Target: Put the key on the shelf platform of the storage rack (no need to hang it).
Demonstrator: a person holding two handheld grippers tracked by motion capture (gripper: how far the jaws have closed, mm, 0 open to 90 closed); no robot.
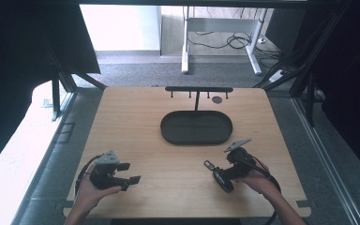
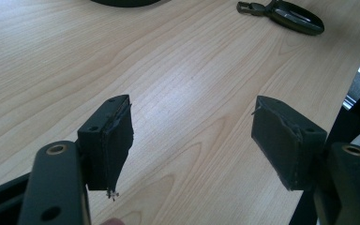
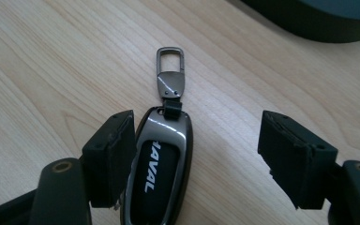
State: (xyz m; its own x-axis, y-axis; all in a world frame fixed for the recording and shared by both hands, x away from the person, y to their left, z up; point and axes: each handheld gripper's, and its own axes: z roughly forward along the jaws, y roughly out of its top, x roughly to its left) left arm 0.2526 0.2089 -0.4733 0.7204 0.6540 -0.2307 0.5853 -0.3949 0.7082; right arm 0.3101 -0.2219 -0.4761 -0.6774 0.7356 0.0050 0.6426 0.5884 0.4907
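Left side: the left gripper (image 1: 129,172) rests low over the wooden table (image 1: 136,122), held by the left hand (image 1: 90,192). In the left gripper view its jaws stand well apart with only bare wood between them; it grips nothing and sits well clear of the work.

Centre: a dark oval tray (image 1: 196,127) lies on the table, with a black hook rack (image 1: 198,89) standing just behind it. Both are unoccupied as far as can be seen.

Right side: the car key fob (image 3: 161,166) lies flat on the table, near the tray's front right, its metal clip (image 3: 170,70) pointing away from the right gripper (image 3: 199,150). The right gripper's jaws are spread wide. The fob sits between them but off-centre: the left pad (image 3: 115,154) is just beside or touching its edge, which of the two cannot be told, while the right pad stands well apart from it. Nothing is clamped.

Assessment: the step in hand appears to be picking up the fob. For a sound grip, the gripper should shift sideways so the fob body lies midway between the pads, settle low enough to catch its sides, then close squarely across its width. Closing as now aligned risks pushing the fob sideways or spinning it on the smooth wood.
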